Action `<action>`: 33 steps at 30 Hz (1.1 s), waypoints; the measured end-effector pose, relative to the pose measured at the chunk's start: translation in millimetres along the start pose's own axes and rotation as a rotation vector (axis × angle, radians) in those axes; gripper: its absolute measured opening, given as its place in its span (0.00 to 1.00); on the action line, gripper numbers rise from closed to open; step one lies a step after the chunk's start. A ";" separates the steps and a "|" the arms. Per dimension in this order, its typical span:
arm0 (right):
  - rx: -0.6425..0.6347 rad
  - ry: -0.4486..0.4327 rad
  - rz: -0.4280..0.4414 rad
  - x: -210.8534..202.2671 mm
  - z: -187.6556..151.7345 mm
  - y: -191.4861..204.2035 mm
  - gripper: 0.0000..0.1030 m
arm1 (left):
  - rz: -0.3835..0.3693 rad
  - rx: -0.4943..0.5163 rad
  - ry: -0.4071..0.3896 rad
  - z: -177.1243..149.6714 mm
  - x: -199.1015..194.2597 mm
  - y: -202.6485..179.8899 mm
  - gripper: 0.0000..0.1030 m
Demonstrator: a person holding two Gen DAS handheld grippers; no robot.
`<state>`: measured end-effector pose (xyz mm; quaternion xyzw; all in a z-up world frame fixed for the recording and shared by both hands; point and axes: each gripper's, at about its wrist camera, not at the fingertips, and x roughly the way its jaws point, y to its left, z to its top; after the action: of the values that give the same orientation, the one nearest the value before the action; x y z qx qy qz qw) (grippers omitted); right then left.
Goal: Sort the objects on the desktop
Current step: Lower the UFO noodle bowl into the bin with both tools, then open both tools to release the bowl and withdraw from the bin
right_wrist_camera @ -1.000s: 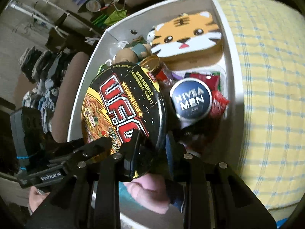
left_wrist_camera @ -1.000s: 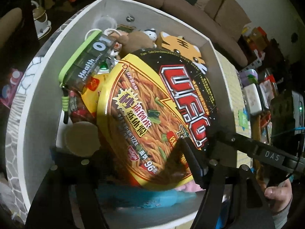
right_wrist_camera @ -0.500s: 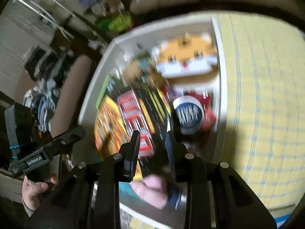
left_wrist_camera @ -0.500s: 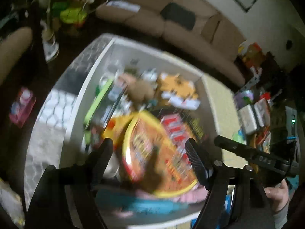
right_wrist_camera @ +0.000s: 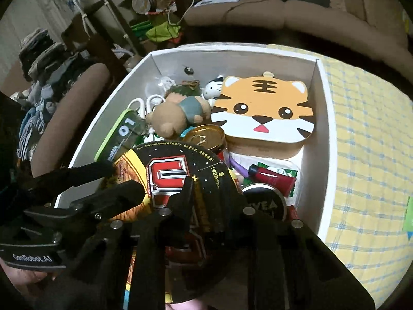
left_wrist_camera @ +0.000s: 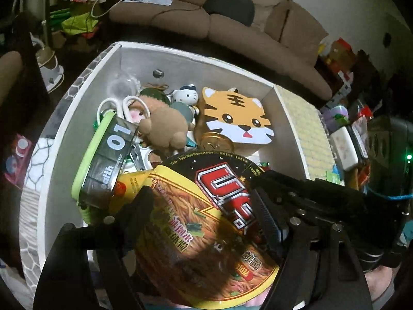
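**A:** Noodle bowl (left_wrist_camera: pixel 206 206): where is it lying?

**B:** Inside the white box (left_wrist_camera: pixel 180 51), at its near end. It is tilted on top of the other things there, with its printed lid facing up.

**A:** Who has hold of it?

**B:** The right gripper (right_wrist_camera: pixel 207 199). Its jaws are closing and are almost together, and the black edge of the bowl is pinched between them.

**A:** And the left gripper (left_wrist_camera: pixel 201 214)?

**B:** It is spread wide above the lid, one finger over the yellow part and the other over the red lettering. The pads grip nothing.

**A:** What else is in the white box?

**B:** A tiger-face case (right_wrist_camera: pixel 265 108) fills its far corner on the side by the yellow checked cloth (right_wrist_camera: pixel 361 129). A brown plush (left_wrist_camera: pixel 165 129) lies against the middle of the far end. Between that plush and the bowl stands a can with a gold top (right_wrist_camera: pixel 204 137). A green-rimmed container (left_wrist_camera: pixel 103 160) leans along the wall opposite the cloth. A dark blue tin (right_wrist_camera: pixel 265 204) sits just beside the bowl, toward the cloth-side wall.
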<state>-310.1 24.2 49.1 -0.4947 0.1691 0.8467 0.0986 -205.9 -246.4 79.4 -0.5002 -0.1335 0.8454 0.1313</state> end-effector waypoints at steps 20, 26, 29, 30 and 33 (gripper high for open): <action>-0.021 -0.063 -0.043 -95.4 -93.8 15.4 0.86 | 0.176 0.127 -0.143 -108.1 -102.6 -25.2 1.00; -0.040 -0.079 -0.077 -107.4 -120.5 29.7 1.00 | 0.231 0.133 -0.149 -134.3 -110.4 -27.7 1.00; -0.051 -0.087 -0.095 -114.8 -132.5 37.0 1.00 | 0.235 0.130 -0.125 -146.5 -110.5 -32.1 1.00; -0.053 -0.090 -0.097 -118.1 -136.6 39.6 1.00 | 0.230 0.127 -0.119 -150.3 -111.8 -34.2 1.00; -0.060 -0.099 -0.110 -127.3 -145.6 44.1 1.00 | 0.233 0.126 -0.124 -160.8 -119.5 -42.6 1.00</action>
<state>-145.2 -72.4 102.3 -0.4634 0.1110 0.8682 0.1383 -4.9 -234.1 116.8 -0.4499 -0.0293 0.8909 0.0548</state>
